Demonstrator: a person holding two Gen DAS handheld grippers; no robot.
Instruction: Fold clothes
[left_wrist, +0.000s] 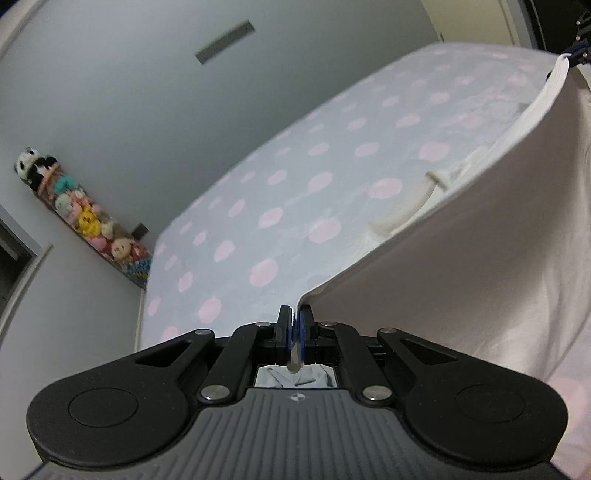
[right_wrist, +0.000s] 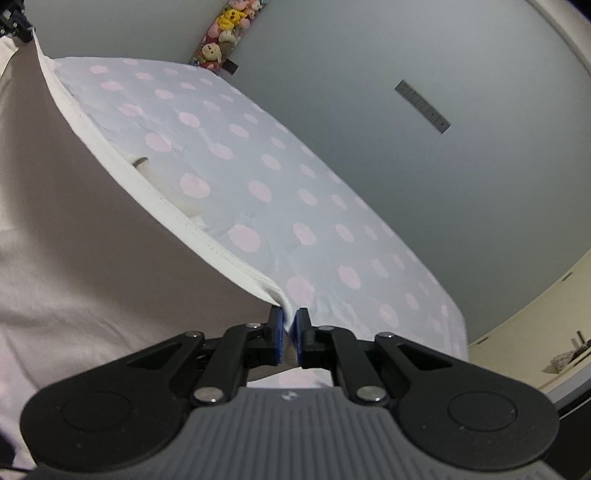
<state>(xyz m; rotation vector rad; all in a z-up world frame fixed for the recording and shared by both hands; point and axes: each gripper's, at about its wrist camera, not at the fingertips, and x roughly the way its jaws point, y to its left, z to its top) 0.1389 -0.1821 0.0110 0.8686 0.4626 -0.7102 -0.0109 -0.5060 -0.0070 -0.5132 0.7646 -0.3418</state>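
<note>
Left claw (left_wrist: 295, 319): pressed together, pinching one corner of a white garment (left_wrist: 480, 240). Right claw (right_wrist: 289, 320): likewise pinching the other end of the same hemmed edge (right_wrist: 155, 195). The garment hangs stretched between both claws, held up off the bed (left_wrist: 295, 177), its edge sagging in a curve from one claw to the other. A further piece of white cloth (left_wrist: 410, 206) lies on the bed beyond the hem; whether it belongs to the held garment cannot be told.

Risks, as judged: each grip takes only a narrow bite of cloth at the hem, so a sharp pull apart could slip a corner free and drop that side. Uneven height between the claws would lay the fold askew. Lowering too fast could trap creases against the soft sheet.

Surface: a bed with a pale sheet dotted pink, lightly rumpled near the far cloth. Room: plain grey walls, a hanging column of plush toys (left_wrist: 74, 210), a dark wall strip (right_wrist: 423, 106), and a cream shelf (right_wrist: 561, 354) at the far right.
</note>
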